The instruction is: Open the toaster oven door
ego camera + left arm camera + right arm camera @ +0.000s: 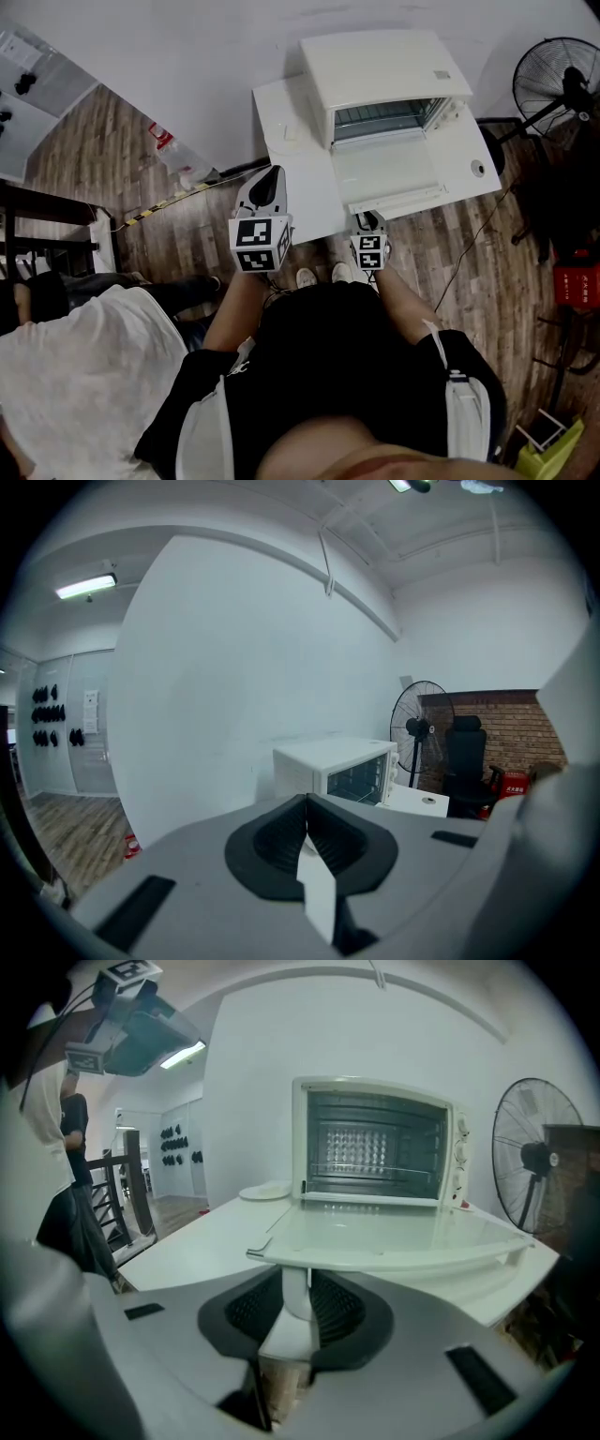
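The toaster oven door (384, 171) is seen lowered flat, its handle (403, 1262) clamped by the right claw (296, 1305) (the left claw (307, 834) is held shut, empty).

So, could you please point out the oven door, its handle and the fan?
oven door (403, 1227): right gripper view, on its glass panel.
door handle (375, 1261): right gripper view, on the front bar.
fan (536, 1159): right gripper view, on the hub.

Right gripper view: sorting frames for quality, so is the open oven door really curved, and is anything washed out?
Right gripper view: the door bows at its front edge from wide-angle distortion, corners go black; head view: the toaster oven top is nearly blown out.
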The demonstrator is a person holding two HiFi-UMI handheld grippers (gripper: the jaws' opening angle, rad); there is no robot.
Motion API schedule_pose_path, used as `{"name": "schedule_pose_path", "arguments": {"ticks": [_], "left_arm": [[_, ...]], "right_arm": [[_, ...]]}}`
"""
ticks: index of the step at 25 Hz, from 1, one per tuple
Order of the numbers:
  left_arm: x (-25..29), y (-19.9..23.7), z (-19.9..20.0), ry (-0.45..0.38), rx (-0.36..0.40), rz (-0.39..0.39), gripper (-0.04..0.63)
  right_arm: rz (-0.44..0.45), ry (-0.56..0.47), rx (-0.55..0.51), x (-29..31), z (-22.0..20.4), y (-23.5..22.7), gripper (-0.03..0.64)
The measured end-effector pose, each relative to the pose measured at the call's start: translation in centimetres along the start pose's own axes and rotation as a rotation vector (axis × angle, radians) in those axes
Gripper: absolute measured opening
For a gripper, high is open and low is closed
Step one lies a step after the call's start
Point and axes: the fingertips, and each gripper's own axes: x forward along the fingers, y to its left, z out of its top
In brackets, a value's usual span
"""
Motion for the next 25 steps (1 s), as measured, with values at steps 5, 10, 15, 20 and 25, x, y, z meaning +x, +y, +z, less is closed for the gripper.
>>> {"name": "schedule_pose_path", "arguments": {"ticks": [5,10,15,20,25], "left_arm": [[-0.1,-0.1,0.3,-0.009,0.002,-0.004,0.012],[0.2,-0.5,0.3,-0.013,0.001,-0.017,0.012],[0.5,-0.8,0.2,-0.012,-0.001,-0.035,0.012],[1.2,-1.6,0.2,-0.014,-0.004,-0.067,0.012],[2.6,-3.0,0.4,-0.019,-0.007,-0.111,0.012]], "right_arm": [[-0.016,-0.015,0.014,0.0,0.1,-0.1,0.095],[-0.017,-0.012,0.041,-0.2,0.7,-0.3,0.1],[-0.011,-0.024,0.057,-1.1,0.9,-0.2,0.127],[0.019,-0.056,0.049,-3.2,1.1,-0.6,0.129],[0.008,-0.118,0.046,-6.9,2.7,-2.4,0.117]]}}
